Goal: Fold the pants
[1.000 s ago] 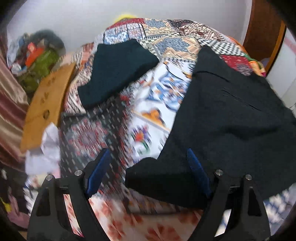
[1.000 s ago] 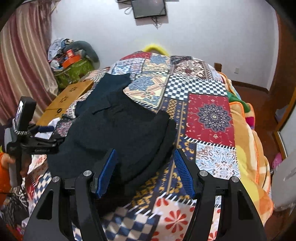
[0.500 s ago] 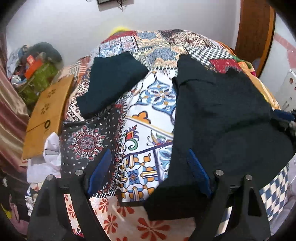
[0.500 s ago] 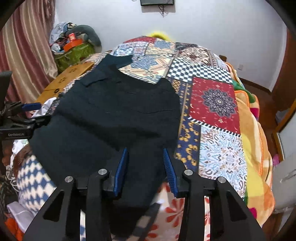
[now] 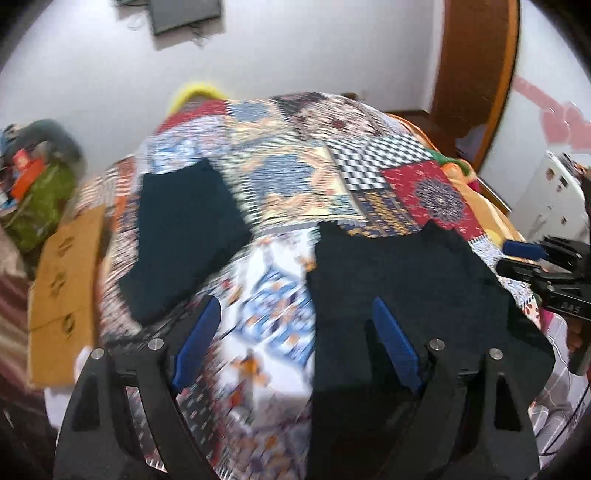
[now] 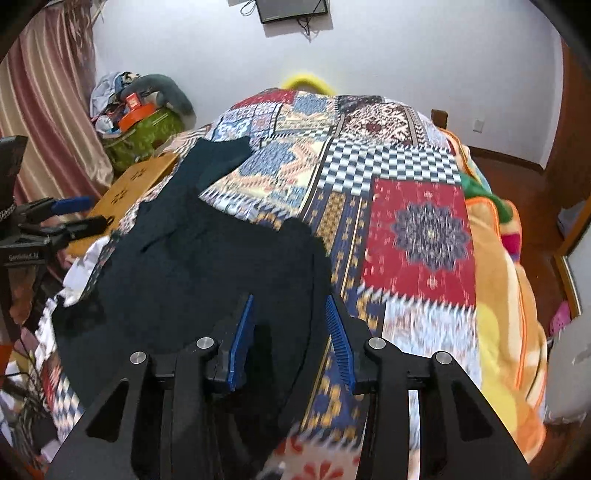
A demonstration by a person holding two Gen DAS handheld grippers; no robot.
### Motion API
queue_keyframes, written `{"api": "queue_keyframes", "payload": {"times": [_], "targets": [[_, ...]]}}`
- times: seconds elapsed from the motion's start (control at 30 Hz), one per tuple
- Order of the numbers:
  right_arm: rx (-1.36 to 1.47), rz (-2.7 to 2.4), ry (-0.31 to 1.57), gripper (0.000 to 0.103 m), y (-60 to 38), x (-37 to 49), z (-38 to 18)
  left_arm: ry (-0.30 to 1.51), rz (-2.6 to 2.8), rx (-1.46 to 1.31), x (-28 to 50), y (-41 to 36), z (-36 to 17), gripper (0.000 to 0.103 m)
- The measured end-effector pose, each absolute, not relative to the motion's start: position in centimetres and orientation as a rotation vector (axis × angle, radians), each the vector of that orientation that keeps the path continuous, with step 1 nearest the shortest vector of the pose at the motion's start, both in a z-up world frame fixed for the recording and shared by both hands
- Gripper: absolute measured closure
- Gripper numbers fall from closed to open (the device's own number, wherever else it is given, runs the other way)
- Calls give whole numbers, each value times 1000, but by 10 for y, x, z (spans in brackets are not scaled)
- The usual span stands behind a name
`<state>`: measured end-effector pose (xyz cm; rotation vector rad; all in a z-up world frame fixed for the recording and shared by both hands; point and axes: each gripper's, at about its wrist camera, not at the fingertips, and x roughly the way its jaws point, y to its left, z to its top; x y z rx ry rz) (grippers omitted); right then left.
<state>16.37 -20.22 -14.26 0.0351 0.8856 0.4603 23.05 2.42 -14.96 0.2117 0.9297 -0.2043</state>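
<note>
Two dark garments lie on a bed (image 6: 424, 177) covered with a patchwork quilt (image 6: 413, 236): the pants (image 6: 207, 280), spread flat over the near left part of the quilt with their near edge hanging toward the bed's front, and a smaller folded dark piece (image 5: 181, 236) farther back on the left. In the right wrist view that folded piece (image 6: 218, 162) sits just beyond the pants, and whether the two touch cannot be told. The left hand-held gripper (image 5: 291, 343) is released, its blue pads wide apart; the right pad (image 5: 395, 343) stands over the pants (image 5: 399, 288) near their left edge, while the left pad is over bare quilt (image 5: 369, 155), and the blur hides whether either one touches cloth. The right hand-held gripper (image 6: 290, 336) has its blue pads partly closed with a clear gap between them, straddling the right edge of the pants at the near side; they frame the fabric, but whether they pinch it cannot be told. Each tool appears in the other's camera, the left one (image 6: 55, 218) at the far left and the right one (image 5: 546, 269) at the far right. Beside the bed on the left are a flat cardboard sheet (image 6: 133, 188), a green bag (image 6: 144, 136) heaped with clutter, and a striped curtain (image 6: 48, 107). A dark screen (image 6: 291, 9) hangs on the white wall.
</note>
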Motion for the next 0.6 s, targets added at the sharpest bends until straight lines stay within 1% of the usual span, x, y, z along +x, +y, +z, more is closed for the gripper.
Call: {"api": "queue_keyframes", "payload": {"times": [0.13,0.2,0.27,0.3,0.33,0.37,0.4,0.47,0.53,0.6], "targets": [[39,458,901,66,-195,194,-156,1076,-253,155,272,9,-180,19],[41,472,926,66,-192,206,-166,1130,-285,132,287,3,-194,24],[44,497,954,67,-188,214,-175,1142,-305,142,290,-3,-201,35],[42,505,959,72,-186,217,-179,1144,-322,140,292,-4,-203,40],[33,510,950,77,-184,217,-179,1145,-342,134,293,-6,-204,52],[15,528,951,87,-181,217,-180,1134,-339,141,293,-7,-203,56],[-11,546,956,88,-177,217,-179,1122,-342,148,292,-8,-201,58],[-69,520,900,90,-173,213,-173,1087,-337,164,288,-10,-195,60],[-95,505,876,91,-172,210,-171,1073,-329,169,289,-10,-195,60],[-86,496,893,91,-173,214,-176,1082,-321,153,293,-7,-203,59]]}}
